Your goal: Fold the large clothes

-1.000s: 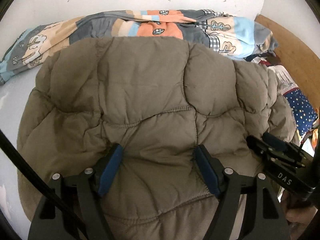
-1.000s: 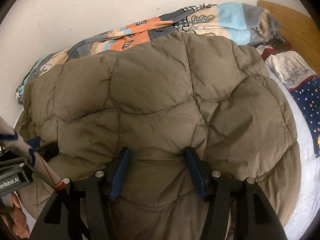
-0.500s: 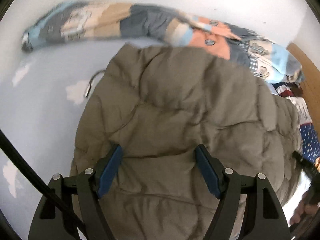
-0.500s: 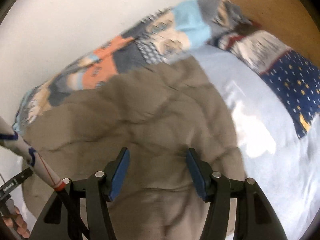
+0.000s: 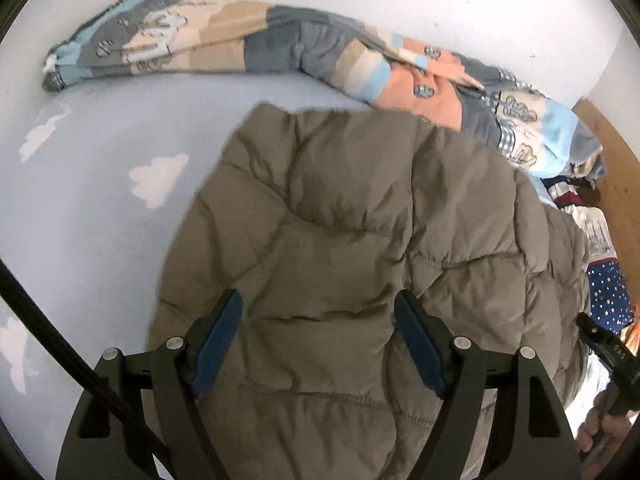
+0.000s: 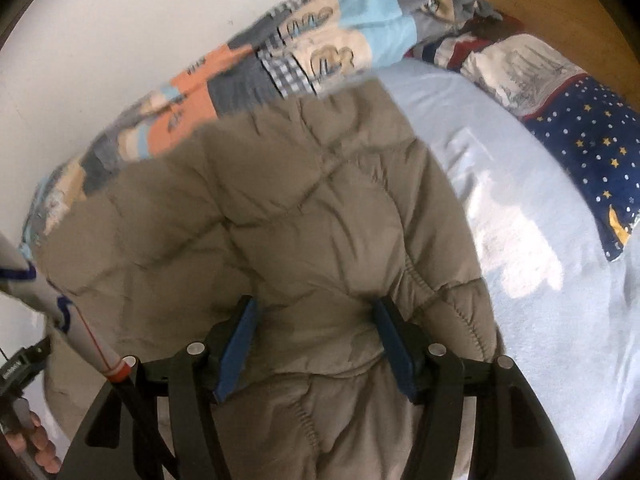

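Observation:
A large olive-brown quilted puffer jacket [image 5: 360, 220] lies on a light blue bed sheet [image 5: 88, 216]; it also shows in the right wrist view [image 6: 280, 216]. My left gripper [image 5: 318, 312] has its jaws wide apart, the blue pads on either side of a bulge of jacket fabric, not pinching it. My right gripper [image 6: 314, 320] is likewise wide open around a bunched fold of the jacket near a stitched hem. The jacket's near end is hidden under both grippers.
A patchwork blanket [image 5: 280, 52] is bunched along the white wall behind the jacket. A navy star-print pillow [image 6: 592, 148] and a white printed one [image 6: 524, 68] lie at the right by a wooden headboard [image 6: 560, 4]. The sheet shows bare left and right of the jacket.
Both grippers have swung apart, left view turning left, right view turning right, so bare sheet now shows beside the jacket. The jaws stay wide open throughout.

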`<state>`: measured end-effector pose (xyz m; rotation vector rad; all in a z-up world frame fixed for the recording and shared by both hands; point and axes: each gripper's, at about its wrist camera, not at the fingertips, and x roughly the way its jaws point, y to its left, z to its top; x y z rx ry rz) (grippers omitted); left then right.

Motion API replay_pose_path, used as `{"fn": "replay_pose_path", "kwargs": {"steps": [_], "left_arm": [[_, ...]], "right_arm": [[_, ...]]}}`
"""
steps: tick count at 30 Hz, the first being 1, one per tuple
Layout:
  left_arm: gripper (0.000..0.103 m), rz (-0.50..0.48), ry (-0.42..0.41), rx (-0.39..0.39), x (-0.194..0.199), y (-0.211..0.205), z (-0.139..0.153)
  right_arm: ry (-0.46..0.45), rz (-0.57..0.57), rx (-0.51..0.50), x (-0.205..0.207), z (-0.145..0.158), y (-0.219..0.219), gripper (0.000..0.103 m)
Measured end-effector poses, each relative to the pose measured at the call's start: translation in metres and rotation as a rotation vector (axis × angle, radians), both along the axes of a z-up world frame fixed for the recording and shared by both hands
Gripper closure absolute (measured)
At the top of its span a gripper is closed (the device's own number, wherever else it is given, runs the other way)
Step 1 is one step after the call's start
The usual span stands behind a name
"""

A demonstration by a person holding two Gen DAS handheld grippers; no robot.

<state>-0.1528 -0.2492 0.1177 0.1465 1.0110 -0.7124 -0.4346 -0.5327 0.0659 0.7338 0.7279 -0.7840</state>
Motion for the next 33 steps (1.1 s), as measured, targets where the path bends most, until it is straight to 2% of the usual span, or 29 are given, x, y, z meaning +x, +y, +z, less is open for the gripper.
{"fn": "replay_pose_path", "kwargs": {"steps": [3, 7, 8, 9, 10, 13, 17, 19, 22, 23, 25, 27, 28, 30, 33], "left_arm": [[0.025, 0.002, 0.000, 0.015, 0.001, 0.009, 0.005], [0.025, -0.020, 0.043, 0.037, 0.001, 0.021, 0.003], [0.025, -0.028, 0.042, 0.043, 0.000, 0.024, 0.003], [0.025, -0.039, 0.034, 0.051, -0.003, 0.027, 0.004], [0.025, -0.043, 0.025, 0.064, -0.006, 0.030, 0.003], [0.025, -0.035, 0.024, 0.050, -0.013, 0.047, 0.000], [0.025, -0.026, 0.045, 0.096, -0.010, 0.052, -0.023], [0.025, -0.039, 0.066, 0.102, -0.006, 0.049, -0.035], [0.013, -0.034, 0.077, 0.129, 0.001, 0.044, -0.050], [0.007, -0.022, 0.102, 0.128, 0.006, 0.046, -0.055], [0.007, 0.013, 0.216, 0.069, 0.018, 0.055, -0.064], [0.007, 0.031, 0.265, 0.036, 0.022, 0.062, -0.063], [0.008, 0.032, 0.249, 0.033, 0.021, 0.064, -0.057], [0.010, 0.050, 0.149, 0.048, 0.012, 0.068, -0.037], [0.010, 0.072, -0.001, 0.021, -0.006, 0.075, 0.000]], "right_arm": [[-0.017, -0.032, -0.023, -0.017, 0.015, 0.003, 0.038], [-0.014, -0.070, -0.001, -0.045, 0.018, 0.007, 0.039], [-0.021, -0.067, 0.010, -0.052, 0.017, 0.010, 0.048], [-0.021, -0.059, 0.015, -0.059, 0.016, 0.013, 0.062], [-0.010, -0.056, 0.016, -0.064, 0.015, 0.017, 0.064], [0.020, -0.043, 0.035, -0.079, 0.006, 0.021, 0.064], [0.070, -0.068, 0.052, -0.091, -0.013, 0.016, 0.064], [0.055, -0.066, 0.093, -0.092, -0.028, 0.009, 0.064], [0.071, -0.056, 0.122, -0.087, -0.044, 0.000, 0.063], [0.070, -0.063, 0.139, -0.087, -0.051, -0.003, 0.060], [0.050, -0.076, 0.186, -0.091, -0.059, -0.010, 0.056], [0.043, -0.105, 0.230, -0.097, -0.063, -0.016, 0.042], [0.032, -0.120, 0.243, -0.100, -0.060, -0.017, 0.042], [0.024, -0.135, 0.219, -0.104, -0.047, -0.013, 0.046], [0.050, -0.126, 0.043, -0.100, -0.007, 0.007, 0.047]]}}
